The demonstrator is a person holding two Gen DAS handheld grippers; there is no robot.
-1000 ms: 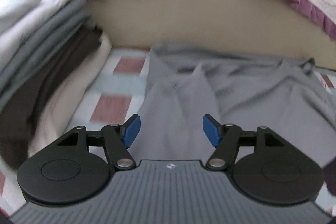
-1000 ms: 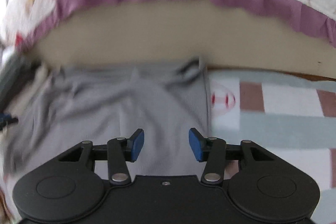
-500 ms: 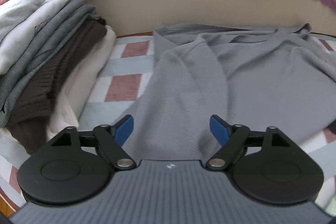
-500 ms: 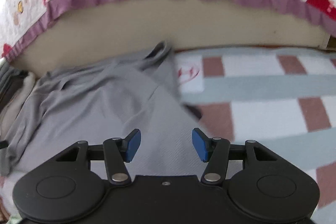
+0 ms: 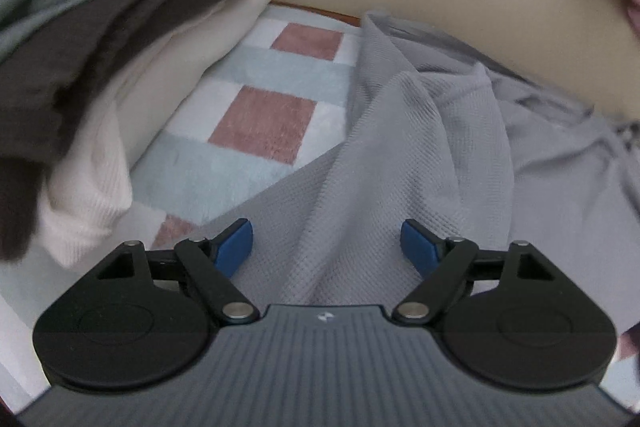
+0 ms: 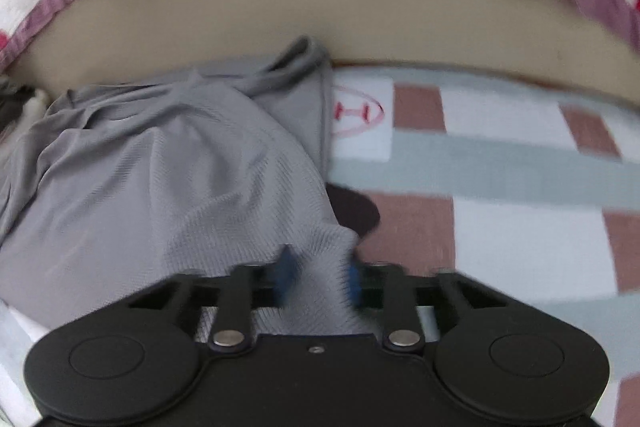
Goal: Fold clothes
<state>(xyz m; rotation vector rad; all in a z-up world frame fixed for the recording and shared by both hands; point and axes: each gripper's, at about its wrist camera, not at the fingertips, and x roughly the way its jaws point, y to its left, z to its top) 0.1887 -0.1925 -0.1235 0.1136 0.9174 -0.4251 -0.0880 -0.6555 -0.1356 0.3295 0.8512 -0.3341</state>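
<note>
In the left wrist view, a stack [image 5: 100,39] of folded clothes fills the upper left. The grey shirt [image 5: 400,167] lies crumpled across centre and right on a checked mat [image 5: 264,123]. The left gripper [image 5: 327,247], bottom centre, is wide and closing, fabric between its pads untouched. In the right wrist view, the right gripper [image 6: 320,277] is closing, pinching the shirt's edge.
</note>
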